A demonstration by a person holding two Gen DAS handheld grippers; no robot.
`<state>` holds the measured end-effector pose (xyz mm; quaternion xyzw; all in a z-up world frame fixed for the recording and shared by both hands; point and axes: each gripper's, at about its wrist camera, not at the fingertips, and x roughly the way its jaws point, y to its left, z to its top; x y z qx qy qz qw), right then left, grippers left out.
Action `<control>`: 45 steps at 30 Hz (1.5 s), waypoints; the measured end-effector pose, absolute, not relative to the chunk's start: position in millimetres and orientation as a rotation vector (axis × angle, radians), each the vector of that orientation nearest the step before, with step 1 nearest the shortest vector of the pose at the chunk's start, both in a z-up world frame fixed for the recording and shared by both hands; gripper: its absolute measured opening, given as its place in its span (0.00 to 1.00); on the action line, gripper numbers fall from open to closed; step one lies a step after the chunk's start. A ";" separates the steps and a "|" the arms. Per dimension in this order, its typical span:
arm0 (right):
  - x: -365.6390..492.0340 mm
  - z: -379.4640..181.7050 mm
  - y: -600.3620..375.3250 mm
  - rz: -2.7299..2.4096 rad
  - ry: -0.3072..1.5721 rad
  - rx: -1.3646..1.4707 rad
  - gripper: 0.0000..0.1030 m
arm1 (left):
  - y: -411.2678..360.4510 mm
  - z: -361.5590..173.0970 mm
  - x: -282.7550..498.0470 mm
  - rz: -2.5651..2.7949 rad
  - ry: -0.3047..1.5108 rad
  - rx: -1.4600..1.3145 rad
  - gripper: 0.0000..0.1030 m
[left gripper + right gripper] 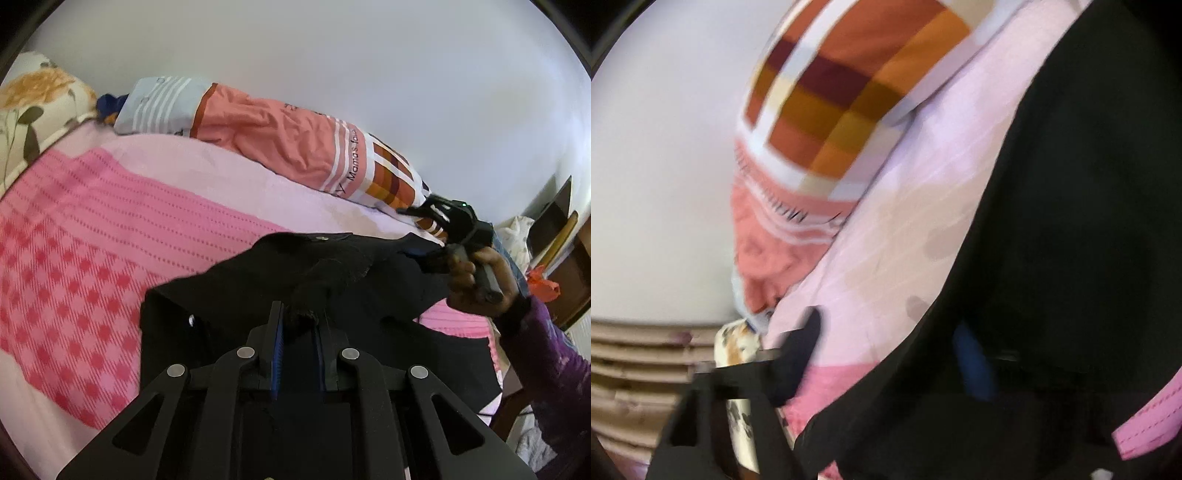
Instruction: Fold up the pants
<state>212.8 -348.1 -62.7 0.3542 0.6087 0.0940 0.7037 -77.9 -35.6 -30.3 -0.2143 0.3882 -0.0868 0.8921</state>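
Note:
The black pants (pixel 258 288) lie bunched on a pink checked bedspread (pixel 92 236). In the left wrist view my left gripper (pixel 299 321) is shut on a fold of the pants' black cloth between its blue pads. The right gripper (pixel 436 254), held in a hand, grips the far right edge of the pants. In the blurred right wrist view the pants (pixel 1071 221) fill the right side and cover the right finger; only a blue pad (pixel 975 365) and the left finger (pixel 801 350) show.
A rolled orange, striped and checked quilt (pixel 295 144) lies along the white wall at the back of the bed. A floral pillow (pixel 29 110) sits at the far left. Wooden furniture (pixel 561 258) and an orange bag stand to the right of the bed.

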 end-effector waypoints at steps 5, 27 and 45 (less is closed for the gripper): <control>195.6 -64.4 -355.7 0.204 1.301 0.735 0.06 | -32.0 -29.4 -73.1 -0.172 0.823 -0.484 0.14; -99.5 -79.8 -422.5 0.215 1.442 0.848 0.05 | 0.9 -79.9 -209.6 0.052 1.072 -0.548 0.17; -57.6 -111.3 -547.3 0.358 0.928 1.470 0.42 | -183.5 -25.2 -157.0 -0.280 0.993 -0.244 0.34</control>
